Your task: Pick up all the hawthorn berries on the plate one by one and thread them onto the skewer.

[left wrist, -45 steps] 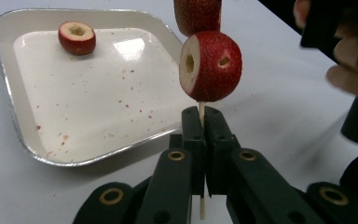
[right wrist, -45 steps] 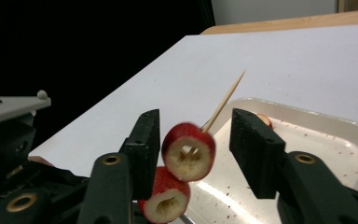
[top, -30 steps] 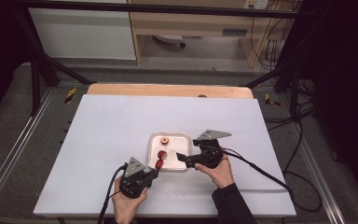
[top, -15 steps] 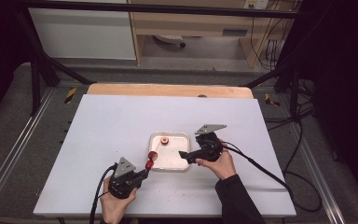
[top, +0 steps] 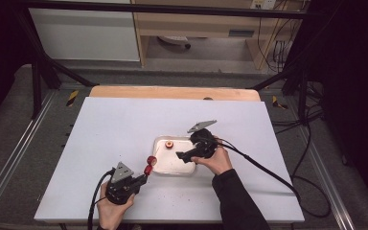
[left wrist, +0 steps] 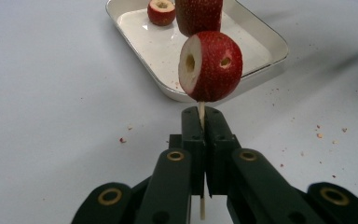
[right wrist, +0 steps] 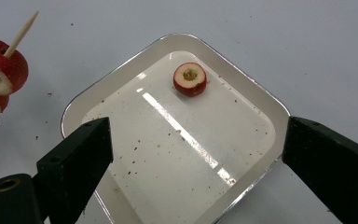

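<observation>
Between the fingers of the left gripper (left wrist: 204, 122) stands a thin wooden skewer (left wrist: 201, 114), clamped tight, with its lower end showing below the pads in the left gripper view. Threaded on the skewer just above the fingers is a cored red fruit piece (left wrist: 210, 65), pale cut face turned to one side, and a second red piece (left wrist: 199, 16) sits farther up the stick. From the right gripper view both pieces (right wrist: 0, 70) appear stacked at the left edge, the pointed tip of the skewer poking out above them. In the high view this skewer with its fruit (top: 149, 164) hovers just beside the near left corner of the tray (top: 187, 170), above the white desk (top: 115, 129).

Over the tray, the right gripper (right wrist: 196, 154) holds its fingers wide apart with nothing between them. They straddle the shallow white tray (right wrist: 256, 98), which carries scattered crumbs and one more cored fruit piece (right wrist: 189, 79) lying near its far corner, cut face up. The high view shows that piece (top: 169, 143) at the tray's far left, and the right gripper (top: 184, 155) just above the tray's middle.

Red crumbs speckle the desk around the tray.
</observation>
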`<control>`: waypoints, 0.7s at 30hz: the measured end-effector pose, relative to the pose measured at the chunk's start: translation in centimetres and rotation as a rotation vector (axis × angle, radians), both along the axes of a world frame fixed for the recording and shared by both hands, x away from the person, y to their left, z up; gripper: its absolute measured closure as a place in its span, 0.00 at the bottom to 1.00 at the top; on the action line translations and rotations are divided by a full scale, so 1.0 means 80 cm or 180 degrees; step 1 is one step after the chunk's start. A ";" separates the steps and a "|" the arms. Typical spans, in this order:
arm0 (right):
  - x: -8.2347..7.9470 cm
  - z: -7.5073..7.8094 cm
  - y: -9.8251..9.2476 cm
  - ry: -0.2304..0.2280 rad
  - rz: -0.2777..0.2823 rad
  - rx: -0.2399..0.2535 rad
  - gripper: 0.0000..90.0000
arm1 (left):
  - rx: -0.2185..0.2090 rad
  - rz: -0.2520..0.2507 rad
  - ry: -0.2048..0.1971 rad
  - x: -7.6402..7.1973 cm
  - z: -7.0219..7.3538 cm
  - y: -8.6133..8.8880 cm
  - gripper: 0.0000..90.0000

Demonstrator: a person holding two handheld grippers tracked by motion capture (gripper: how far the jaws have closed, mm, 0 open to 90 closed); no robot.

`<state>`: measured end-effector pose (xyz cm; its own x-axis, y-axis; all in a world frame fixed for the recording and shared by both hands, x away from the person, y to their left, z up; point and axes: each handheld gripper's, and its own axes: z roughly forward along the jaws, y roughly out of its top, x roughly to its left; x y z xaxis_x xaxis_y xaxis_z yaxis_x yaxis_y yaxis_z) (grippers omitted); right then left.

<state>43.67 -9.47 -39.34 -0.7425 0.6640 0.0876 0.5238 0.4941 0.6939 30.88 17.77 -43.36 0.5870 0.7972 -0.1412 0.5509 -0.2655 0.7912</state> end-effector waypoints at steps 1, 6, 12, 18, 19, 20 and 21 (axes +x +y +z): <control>0.002 0.000 0.002 0.0007 0.0012 -0.0036 0.10 | 0.0002 0.0003 -0.0001 0.000 0.000 0.000 0.98; 0.012 -0.002 0.011 0.0017 0.0049 -0.0106 0.10 | 0.0047 0.0006 0.0010 0.001 -0.002 0.002 0.98; 0.021 -0.003 0.021 0.0023 0.0107 -0.0187 0.10 | 0.0030 0.0005 0.0000 0.001 -0.002 0.002 0.98; 0.030 -0.002 0.031 0.0029 0.0124 -0.0197 0.11 | 0.0023 0.0004 0.0008 0.001 -0.003 0.004 0.98; 0.031 -0.002 0.032 0.0031 0.0126 -0.0186 0.11 | 0.0025 0.0003 0.0004 0.001 -0.002 0.004 0.98; 0.033 -0.002 0.033 0.0034 0.0127 -0.0199 0.11 | 0.0019 0.0010 0.0001 0.001 -0.002 0.004 0.98; 0.034 -0.003 0.034 0.0035 0.0127 -0.0225 0.11 | 0.0016 0.0013 -0.0001 0.002 -0.002 0.005 0.98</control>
